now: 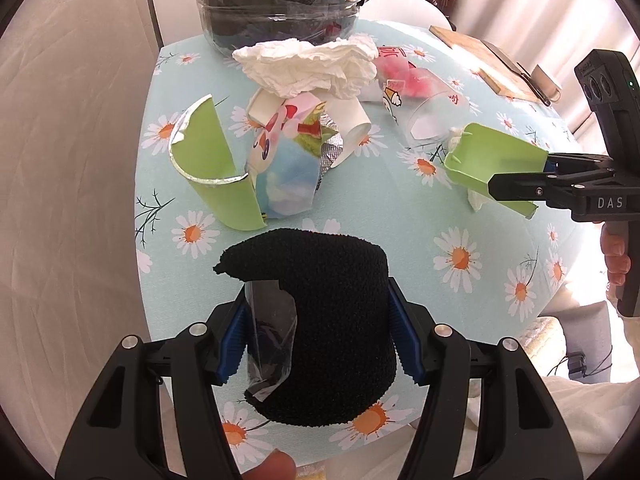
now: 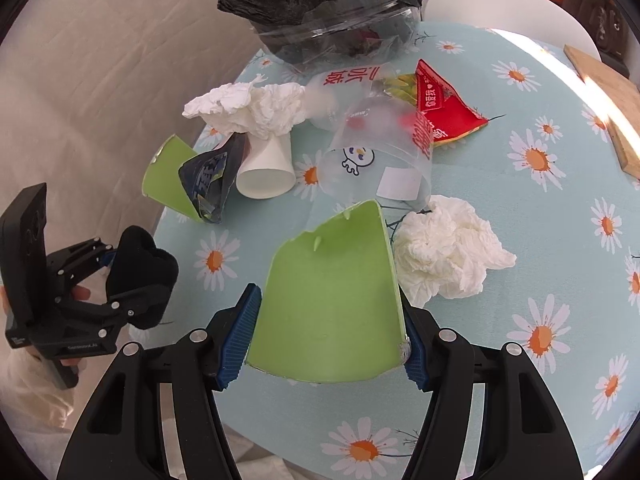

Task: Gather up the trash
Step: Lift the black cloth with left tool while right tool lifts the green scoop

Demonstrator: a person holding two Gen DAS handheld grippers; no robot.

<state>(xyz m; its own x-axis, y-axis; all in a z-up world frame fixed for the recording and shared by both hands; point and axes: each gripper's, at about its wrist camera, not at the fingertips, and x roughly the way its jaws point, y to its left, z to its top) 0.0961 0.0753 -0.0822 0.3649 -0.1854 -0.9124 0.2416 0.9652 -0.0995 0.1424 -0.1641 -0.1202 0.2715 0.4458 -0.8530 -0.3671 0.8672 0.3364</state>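
My left gripper [image 1: 316, 332] is shut on a black fuzzy sleeve [image 1: 332, 320] with clear plastic inside, held over the table's near edge; it also shows in the right wrist view [image 2: 140, 276]. My right gripper [image 2: 328, 332] is shut on a green cup piece [image 2: 332, 304], seen from the side in the left wrist view [image 1: 492, 164]. On the floral tablecloth [image 1: 400, 232] lie another green cup piece [image 1: 212, 168], a printed wrapper [image 1: 288, 160], a white paper cup [image 2: 268, 172], crumpled tissues [image 1: 308, 64] [image 2: 444, 252], a clear plastic cup [image 2: 376, 160] and a red wrapper [image 2: 440, 112].
A clear bin lined with a black bag [image 1: 280, 12] [image 2: 336, 20] stands at the table's far edge. A wooden board [image 1: 488, 60] [image 2: 612, 104] lies at the far right. A beige sofa [image 1: 68, 160] runs along the left.
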